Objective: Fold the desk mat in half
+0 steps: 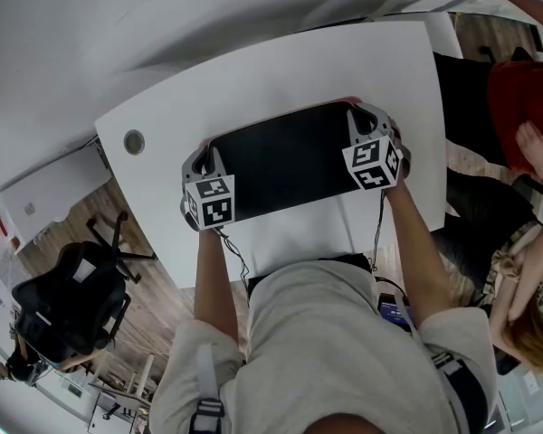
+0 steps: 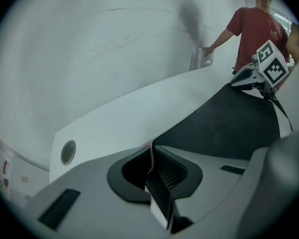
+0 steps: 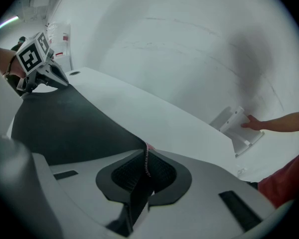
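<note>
Left gripper view shows the left gripper [image 2: 150, 163] clenched on the desk mat [image 2: 229, 126], its stitched corner between the jaws. The right gripper [image 3: 145, 166] pinches the other corner likewise. Both should probably travel together, so that the edges meet evenly.

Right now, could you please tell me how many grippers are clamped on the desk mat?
2. The left gripper pinches the desk mat at its far left corner; the right gripper pinches its far right corner.
</note>
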A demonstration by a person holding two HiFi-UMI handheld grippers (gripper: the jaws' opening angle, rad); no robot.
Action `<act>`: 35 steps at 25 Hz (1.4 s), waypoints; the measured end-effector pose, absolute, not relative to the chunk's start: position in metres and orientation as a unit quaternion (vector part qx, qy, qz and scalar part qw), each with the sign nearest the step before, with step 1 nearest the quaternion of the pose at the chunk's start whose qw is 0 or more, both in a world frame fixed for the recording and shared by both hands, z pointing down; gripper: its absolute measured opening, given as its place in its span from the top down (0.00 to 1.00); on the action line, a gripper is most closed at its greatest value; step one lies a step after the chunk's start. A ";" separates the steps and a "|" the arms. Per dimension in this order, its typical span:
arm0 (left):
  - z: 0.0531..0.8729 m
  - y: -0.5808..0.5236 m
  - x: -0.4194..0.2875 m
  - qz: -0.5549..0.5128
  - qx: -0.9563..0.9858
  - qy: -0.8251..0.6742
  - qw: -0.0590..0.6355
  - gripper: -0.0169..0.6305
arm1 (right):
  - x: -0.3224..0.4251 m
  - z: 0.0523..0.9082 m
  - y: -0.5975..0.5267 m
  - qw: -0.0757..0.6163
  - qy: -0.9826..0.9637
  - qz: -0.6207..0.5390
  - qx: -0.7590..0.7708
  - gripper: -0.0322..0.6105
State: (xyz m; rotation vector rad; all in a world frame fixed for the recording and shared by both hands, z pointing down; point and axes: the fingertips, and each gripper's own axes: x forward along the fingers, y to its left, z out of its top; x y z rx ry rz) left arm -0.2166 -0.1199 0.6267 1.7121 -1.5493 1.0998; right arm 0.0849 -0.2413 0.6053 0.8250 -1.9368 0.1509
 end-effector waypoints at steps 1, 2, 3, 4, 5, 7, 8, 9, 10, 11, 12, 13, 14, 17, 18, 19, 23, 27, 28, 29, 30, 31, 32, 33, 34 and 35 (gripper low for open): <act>0.627 -0.119 -0.216 0.412 0.641 -0.579 0.289 0.92 | 0.085 0.606 -0.241 0.494 -0.799 0.067 0.337 0.86; 0.627 -0.119 -0.216 0.413 0.642 -0.578 0.289 0.92 | 0.085 0.606 -0.241 0.495 -0.799 0.073 0.332 0.86; 0.626 -0.119 -0.217 0.415 0.642 -0.576 0.289 0.92 | 0.085 0.606 -0.241 0.495 -0.800 0.079 0.328 0.86; 0.625 -0.119 -0.217 0.415 0.643 -0.576 0.288 0.92 | 0.084 0.606 -0.242 0.495 -0.801 0.085 0.325 0.86; 0.625 -0.119 -0.217 0.415 0.643 -0.576 0.288 0.92 | 0.084 0.605 -0.242 0.494 -0.802 0.089 0.323 0.86; 0.624 -0.119 -0.217 0.413 0.644 -0.578 0.285 0.92 | 0.085 0.604 -0.242 0.492 -0.803 0.094 0.322 0.86; 0.624 -0.120 -0.216 0.413 0.643 -0.578 0.284 0.92 | 0.086 0.604 -0.242 0.491 -0.804 0.094 0.322 0.86; 0.625 -0.120 -0.216 0.414 0.643 -0.579 0.284 0.92 | 0.086 0.604 -0.243 0.491 -0.804 0.094 0.323 0.86; 0.625 -0.121 -0.215 0.415 0.642 -0.579 0.284 0.92 | 0.086 0.604 -0.243 0.491 -0.803 0.094 0.324 0.86; 0.626 -0.121 -0.215 0.415 0.642 -0.579 0.285 0.92 | 0.087 0.605 -0.244 0.491 -0.803 0.094 0.325 0.86; 0.626 -0.121 -0.215 0.414 0.641 -0.579 0.286 0.92 | 0.087 0.605 -0.244 0.491 -0.802 0.094 0.326 0.86; 0.626 -0.122 -0.215 0.413 0.641 -0.581 0.286 0.92 | 0.087 0.605 -0.244 0.491 -0.802 0.093 0.327 0.86; 0.626 -0.122 -0.216 0.411 0.640 -0.583 0.285 0.91 | 0.088 0.605 -0.245 0.492 -0.801 0.090 0.329 0.86; 0.626 -0.122 -0.221 0.403 0.635 -0.596 0.281 0.87 | 0.088 0.605 -0.245 0.497 -0.798 0.074 0.333 0.83; 0.626 -0.121 -0.222 0.401 0.633 -0.601 0.279 0.85 | 0.088 0.605 -0.245 0.499 -0.797 0.069 0.333 0.82; 0.626 -0.121 -0.223 0.400 0.631 -0.604 0.278 0.84 | 0.088 0.606 -0.245 0.500 -0.796 0.068 0.334 0.81; 0.626 -0.122 -0.225 0.402 0.625 -0.611 0.273 0.82 | 0.093 0.604 -0.249 0.495 -0.794 0.074 0.346 0.76; 0.626 -0.123 -0.226 0.387 0.621 -0.622 0.277 0.80 | 0.096 0.602 -0.251 0.483 -0.795 0.077 0.359 0.73; 0.625 -0.123 -0.227 0.383 0.620 -0.625 0.280 0.80 | 0.097 0.602 -0.251 0.483 -0.794 0.075 0.361 0.72; 0.623 -0.122 -0.228 0.380 0.618 -0.628 0.281 0.80 | 0.097 0.601 -0.251 0.484 -0.794 0.072 0.362 0.71; 0.621 -0.122 -0.229 0.377 0.616 -0.632 0.280 0.80 | 0.098 0.600 -0.251 0.484 -0.793 0.069 0.363 0.70; 0.617 -0.122 -0.230 0.373 0.615 -0.638 0.277 0.80 | 0.098 0.598 -0.250 0.481 -0.794 0.066 0.366 0.70; 0.612 -0.121 -0.232 0.368 0.614 -0.643 0.272 0.80 | 0.097 0.594 -0.250 0.475 -0.795 0.062 0.371 0.69; 0.607 -0.121 -0.233 0.362 0.614 -0.648 0.268 0.80 | 0.097 0.589 -0.249 0.466 -0.798 0.060 0.377 0.70; 0.602 -0.120 -0.233 0.355 0.615 -0.653 0.265 0.80 | 0.095 0.583 -0.248 0.454 -0.801 0.058 0.385 0.70; 0.598 -0.119 -0.233 0.347 0.616 -0.656 0.262 0.80 | 0.093 0.577 -0.247 0.442 -0.805 0.058 0.392 0.70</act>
